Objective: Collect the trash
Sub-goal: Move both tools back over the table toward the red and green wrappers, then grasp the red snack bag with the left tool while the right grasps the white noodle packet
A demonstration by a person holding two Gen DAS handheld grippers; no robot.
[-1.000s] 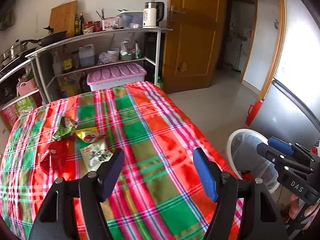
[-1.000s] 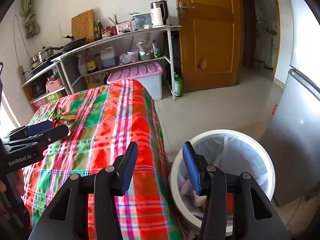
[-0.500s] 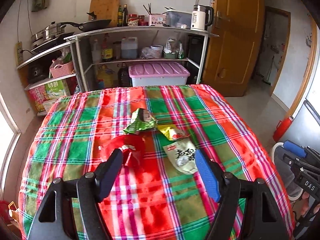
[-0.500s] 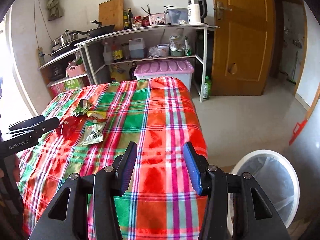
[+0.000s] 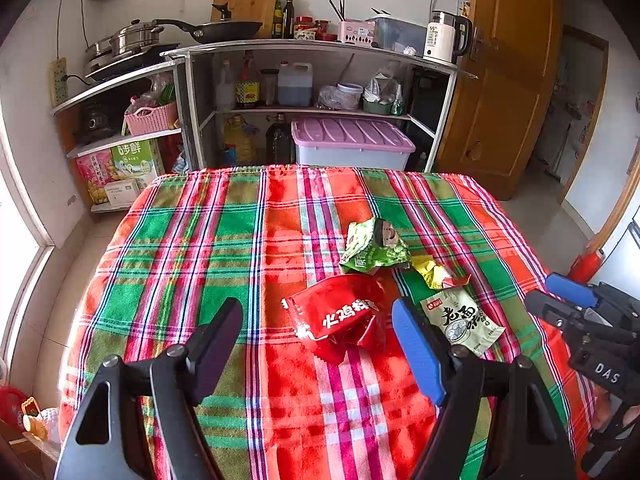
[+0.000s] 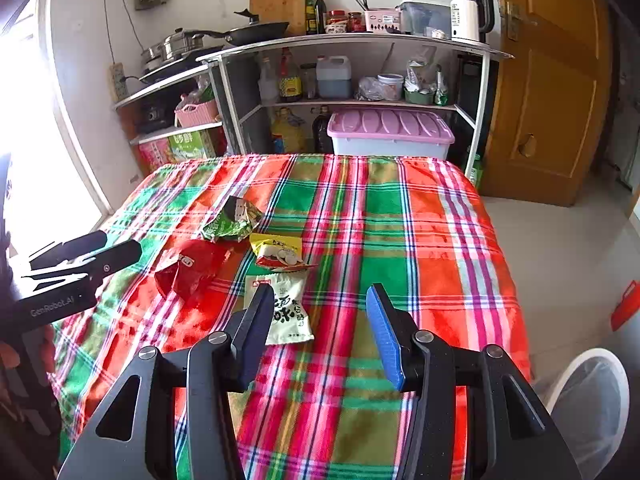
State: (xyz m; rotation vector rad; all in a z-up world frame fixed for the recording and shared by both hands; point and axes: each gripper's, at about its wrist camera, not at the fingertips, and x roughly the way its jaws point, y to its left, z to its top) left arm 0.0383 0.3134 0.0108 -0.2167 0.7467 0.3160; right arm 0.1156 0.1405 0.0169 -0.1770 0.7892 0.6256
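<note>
- Trash, four empty snack wrappers, lies in a loose cluster on the plaid tablecloth [image 5: 192, 248], toward the side of the table nearer the right hand.
- Red wrapper [image 5: 340, 316] sits crumpled at the near left of the cluster, directly ahead of the left gripper [image 5: 318, 344] and framed between its two fingers; its printed long axis runs slantwise across the line of approach.
- Pale green packet [image 6: 288, 304] lies flat at the near right of the cluster, long axis pointing roughly away from the right gripper [image 6: 318, 328], which hangs just above and slightly right of it; the dark left finger partly covers the packet's edge in the right wrist view.
- Yellow wrapper [image 6: 278, 254] lies just beyond the pale packet, almost touching it; the crumpled green wrapper [image 5: 374, 246] lies farthest back, touching or overlapping the red one's far edge.
- Left gripper: jaws wide, having just been opening, nothing pressed between the pads.
- Right gripper: jaws apart, moderately wide, empty.
- Governing relation: each hand has its own nearest target, red wrapper for the left, pale packet for the right. Judged from this, a forward and downward reach is what the next move calls for. The flat packet probably needs a pinch across its short width.
- White bin [image 6: 596, 400], lined with a bag, stands on the floor at the table's right, nearer the right hand.
- Shelving [image 5: 320, 92] with kitchen goods stands beyond the table.
</note>
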